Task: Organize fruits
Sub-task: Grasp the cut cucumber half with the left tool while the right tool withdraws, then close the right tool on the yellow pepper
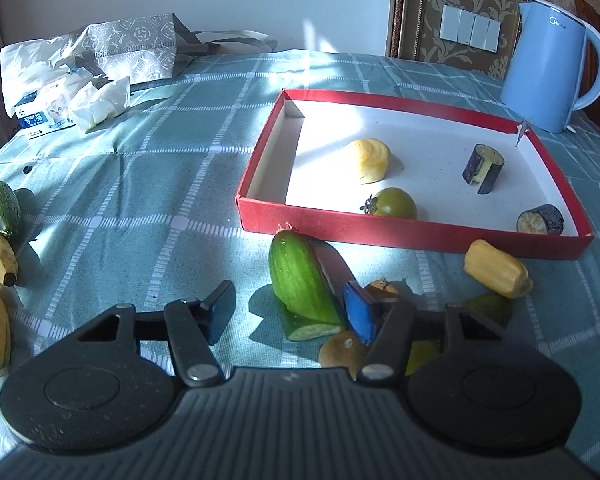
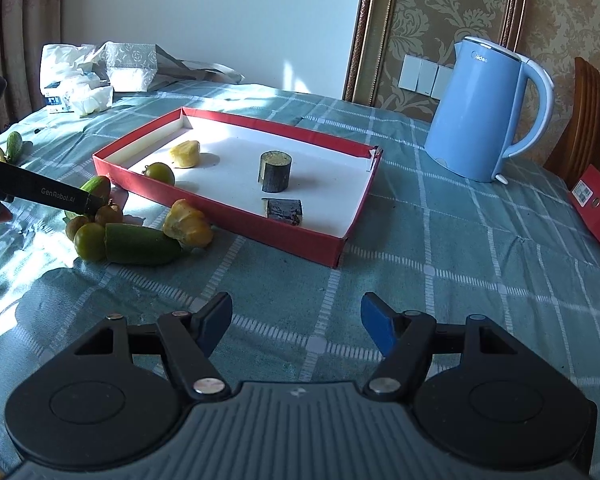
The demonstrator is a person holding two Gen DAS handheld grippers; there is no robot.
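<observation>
My left gripper (image 1: 290,312) gapes wide around the cut cucumber half (image 1: 302,286) just before the red box (image 1: 400,236), which holds a green tomato (image 1: 394,202), while my right gripper (image 2: 296,326) hangs wide, empty, over the checked tablecloth (image 2: 440,248).

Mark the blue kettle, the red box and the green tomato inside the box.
blue kettle (image 2: 476,120), right wrist view, on its body.
red box (image 2: 220,216), right wrist view, on its near outer wall.
green tomato (image 1: 394,203), left wrist view, on its skin.
</observation>
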